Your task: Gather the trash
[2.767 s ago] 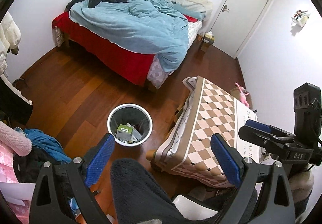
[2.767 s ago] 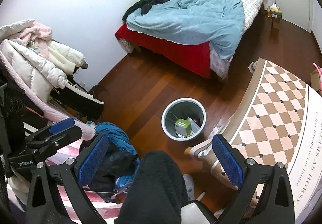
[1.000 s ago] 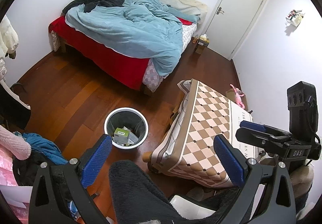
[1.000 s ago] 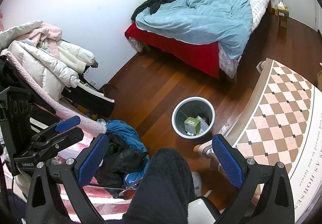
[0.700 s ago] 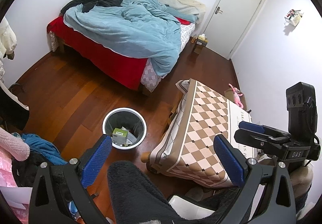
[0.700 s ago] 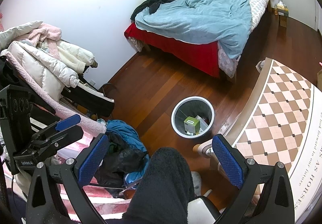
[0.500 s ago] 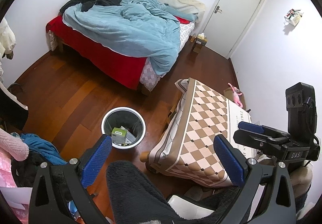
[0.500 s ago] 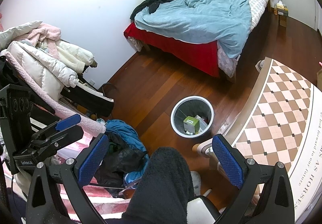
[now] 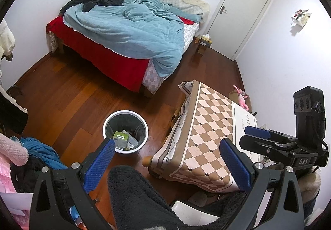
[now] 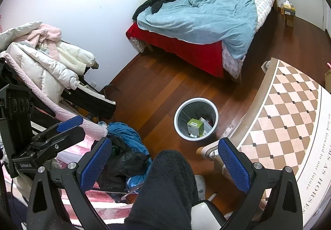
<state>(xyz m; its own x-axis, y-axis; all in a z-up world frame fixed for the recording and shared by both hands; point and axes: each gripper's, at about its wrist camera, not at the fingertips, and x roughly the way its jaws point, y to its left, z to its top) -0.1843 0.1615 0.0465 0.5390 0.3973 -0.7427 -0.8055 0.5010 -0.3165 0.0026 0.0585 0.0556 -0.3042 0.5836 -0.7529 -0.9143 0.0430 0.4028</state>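
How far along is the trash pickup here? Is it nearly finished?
Some looks done: the bin on the wooden floor already holds a green box and scraps. Nothing is in hand: the left hand-held gripper and right hand-held gripper are both open and empty. I can't see loose trash on the floor, so what's left is unclear.

White bin (image 9: 125, 114) (image 10: 196, 102) stands upright on wood floor, dark-lined; green box (image 9: 121, 138) (image 10: 195, 125) and paper scraps are seen inside.
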